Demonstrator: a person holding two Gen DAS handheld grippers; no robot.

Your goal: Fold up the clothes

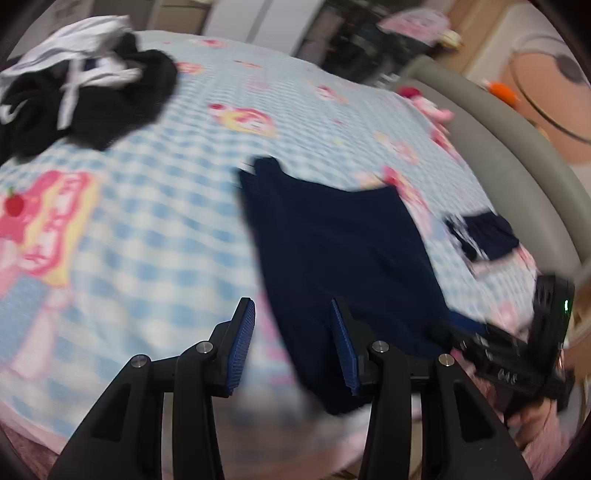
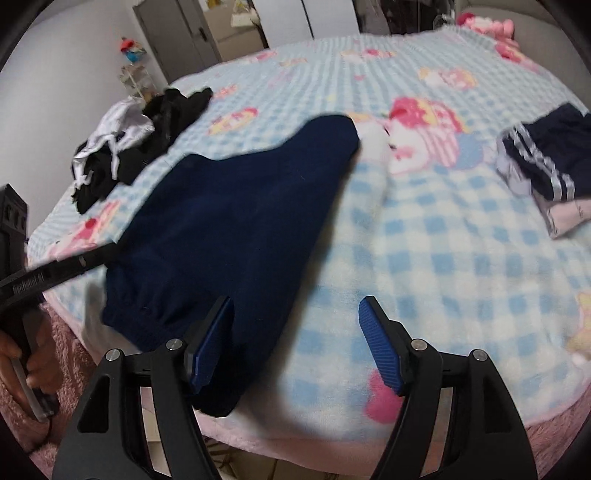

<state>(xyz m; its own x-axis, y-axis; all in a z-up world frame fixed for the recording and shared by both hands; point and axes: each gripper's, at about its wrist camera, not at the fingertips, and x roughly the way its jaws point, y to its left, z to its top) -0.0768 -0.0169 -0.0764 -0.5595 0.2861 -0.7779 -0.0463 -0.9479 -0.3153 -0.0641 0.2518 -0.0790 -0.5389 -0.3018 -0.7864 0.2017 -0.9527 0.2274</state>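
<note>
A navy garment [image 1: 343,258] [image 2: 229,221] with an elastic waistband lies spread on the blue-checked blanket [image 1: 155,206] [image 2: 443,251], its waist end hanging over the near edge of the bed. My left gripper [image 1: 293,347] is open, hovering over the garment's near left edge with nothing between its fingers. My right gripper [image 2: 297,347] is open too, above the garment's near right edge, also empty. The right gripper's body shows at the right of the left wrist view, and the left one at the left of the right wrist view.
A heap of black and white clothes [image 1: 81,88] [image 2: 133,147] lies at the far left of the bed. A folded navy piece with white stripes [image 1: 484,236] [image 2: 546,162] sits at the right. A grey headboard [image 1: 517,155] borders the bed. A pink plush toy [image 2: 487,22] lies far back.
</note>
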